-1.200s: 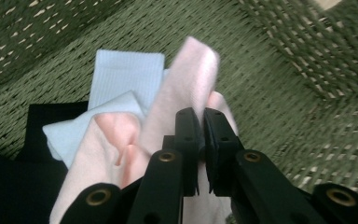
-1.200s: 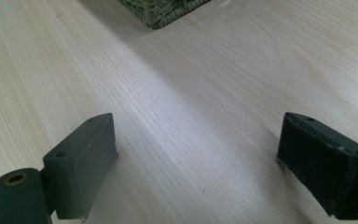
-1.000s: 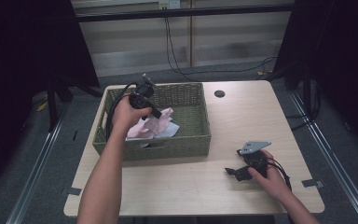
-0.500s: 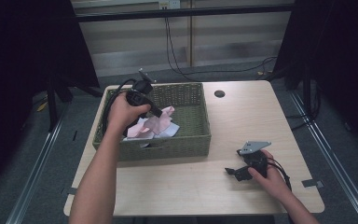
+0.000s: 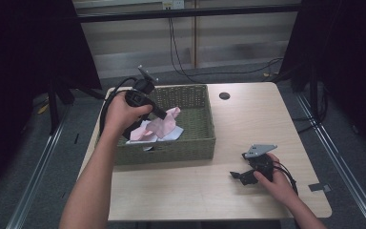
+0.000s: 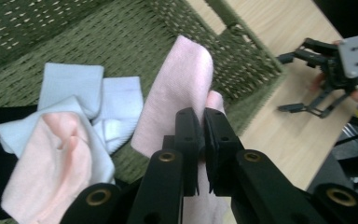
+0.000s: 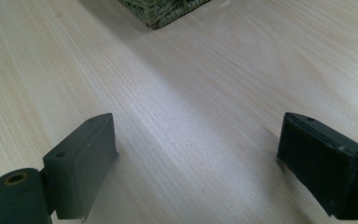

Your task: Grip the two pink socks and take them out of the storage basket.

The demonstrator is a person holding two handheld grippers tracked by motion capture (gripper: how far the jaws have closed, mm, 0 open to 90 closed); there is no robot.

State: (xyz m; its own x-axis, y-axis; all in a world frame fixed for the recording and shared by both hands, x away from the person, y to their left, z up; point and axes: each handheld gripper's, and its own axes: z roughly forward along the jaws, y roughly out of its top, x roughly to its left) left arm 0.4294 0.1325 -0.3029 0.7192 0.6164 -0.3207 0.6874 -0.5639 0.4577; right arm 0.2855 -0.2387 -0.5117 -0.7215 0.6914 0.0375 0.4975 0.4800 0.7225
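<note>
Left tool [image 6: 200,140] clamped on one pink sock [image 6: 177,93]; one woven basket [image 5: 190,148]; right tool [image 7: 196,163] jaws apart.

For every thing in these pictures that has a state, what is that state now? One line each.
left gripper: shut on the pink cloth.
right gripper: open, low over the bare table.
pink cloth: pinched, lifted partly above the basket.
basket: open, holding folded cloths.
folded cloths: lying in the basket.
</note>
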